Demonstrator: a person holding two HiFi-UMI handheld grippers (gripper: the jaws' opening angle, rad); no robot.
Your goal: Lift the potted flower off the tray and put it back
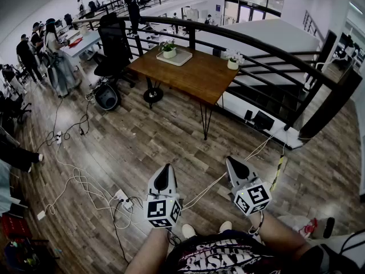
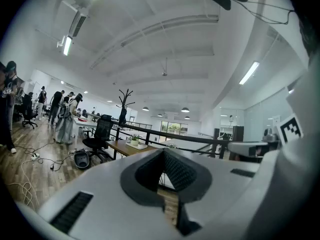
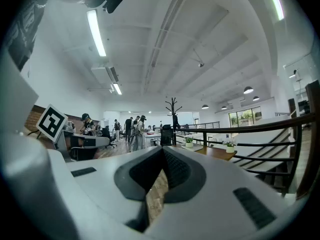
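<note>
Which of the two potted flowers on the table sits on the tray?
The potted flower at the table's far-left end, on the pale tray; the other pot stands on bare wood beside the railing.

Below me is a wood floor (image 1: 142,147) strewn with cables (image 1: 80,181). Ahead stand a wooden table (image 1: 194,76) by a black railing (image 1: 256,41) and an office chair (image 1: 114,41), with strip lights (image 3: 97,31) overhead.
</note>
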